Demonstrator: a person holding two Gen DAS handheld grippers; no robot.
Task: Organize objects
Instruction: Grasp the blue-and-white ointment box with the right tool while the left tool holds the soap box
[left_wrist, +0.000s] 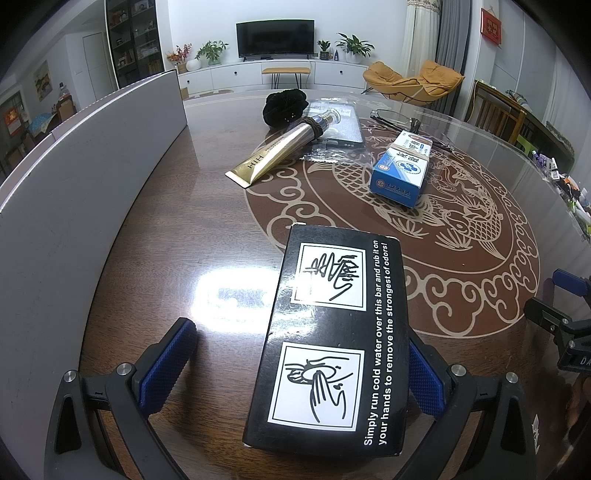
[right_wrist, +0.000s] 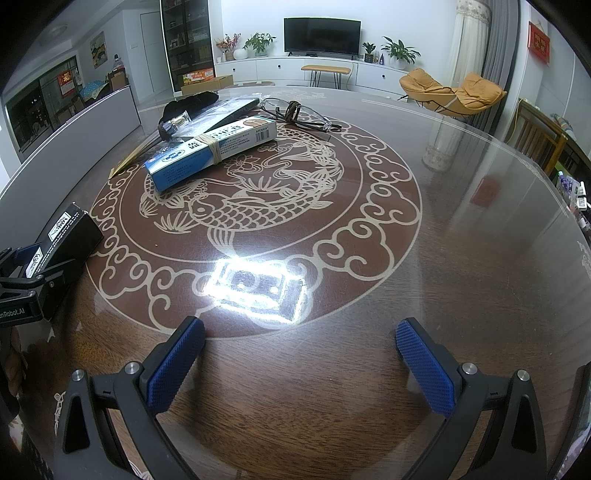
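Note:
A black box (left_wrist: 332, 332) printed with white hand-washing pictures lies on the round table (left_wrist: 184, 229) between the fingers of my left gripper (left_wrist: 299, 334). That gripper is open: the box rests against the right pad (left_wrist: 424, 380), and a wide gap separates it from the left pad (left_wrist: 166, 365). The same box (right_wrist: 62, 236) and left gripper (right_wrist: 22, 288) appear at the left edge of the right wrist view. My right gripper (right_wrist: 301, 325) hovers open over bare table with nothing between its fingers.
Further back lie a gold tube (left_wrist: 273, 155), a black fabric piece (left_wrist: 284, 107), a wrapped phone case (left_wrist: 340, 125), a blue-white carton with a rubber band (right_wrist: 210, 151) and glasses (right_wrist: 306, 114). A tall grey panel (left_wrist: 74, 184) runs along the table's left side.

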